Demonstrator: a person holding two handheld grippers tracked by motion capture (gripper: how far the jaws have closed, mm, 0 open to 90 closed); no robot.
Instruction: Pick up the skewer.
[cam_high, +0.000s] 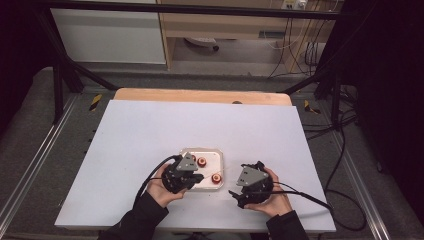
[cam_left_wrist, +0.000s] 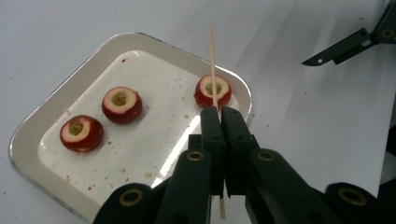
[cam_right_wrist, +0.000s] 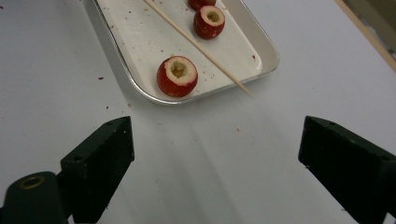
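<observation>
Left gripper (cam_left_wrist: 218, 112) clamped on skewer (cam_left_wrist: 213, 65); right gripper (cam_right_wrist: 215, 154) spread wide, empty. Risks snapping skewer against fruit (cam_left_wrist: 213, 91) if jabbed off-centre.

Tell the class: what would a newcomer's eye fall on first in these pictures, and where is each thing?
First, the three red cored fruit pieces on the white tray near the table's front edge: one at the tray's corner, two more farther along. Next, the thin wooden skewer, clamped in the shut left gripper and reaching over the tray. The right gripper stands open over bare table beside the tray.
</observation>
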